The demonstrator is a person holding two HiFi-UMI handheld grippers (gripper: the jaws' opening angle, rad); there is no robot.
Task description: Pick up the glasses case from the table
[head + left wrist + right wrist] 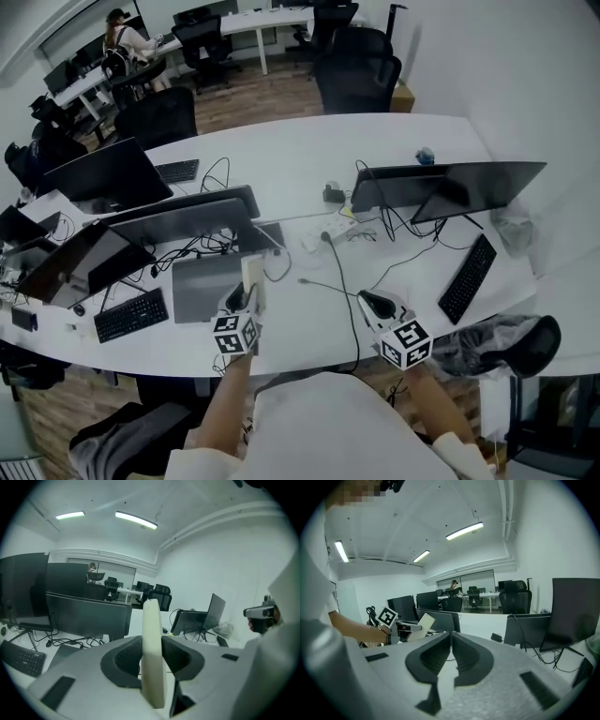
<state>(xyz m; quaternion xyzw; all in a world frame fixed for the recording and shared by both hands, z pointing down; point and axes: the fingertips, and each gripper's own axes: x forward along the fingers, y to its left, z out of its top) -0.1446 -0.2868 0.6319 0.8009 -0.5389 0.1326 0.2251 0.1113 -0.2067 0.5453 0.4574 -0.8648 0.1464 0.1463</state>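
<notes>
Clamping a flat cream-coloured glasses case between its two grey jaws, the left gripper is closed on it, its pads pressed against both broad faces. The case stands on edge, upright, with its rounded top rising past the jaw tips. The right gripper has its dark ribbed jaws brought fully together with nothing between them. In the head view both grippers hang side by side over the near edge of the long white curved table. The left one is above the near right corner of a flat grey rectangular slab, and the case is lifted clear of the tabletop. A thin black cable runs across the table between the two grippers. A small black keyboard lies by the near edge left of the slab, and a longer black keyboard lies slanted towards the right end. Dark flat monitors stand along the middle of the table among tangled black leads. A seated person is at another desk beyond the far left corner
</notes>
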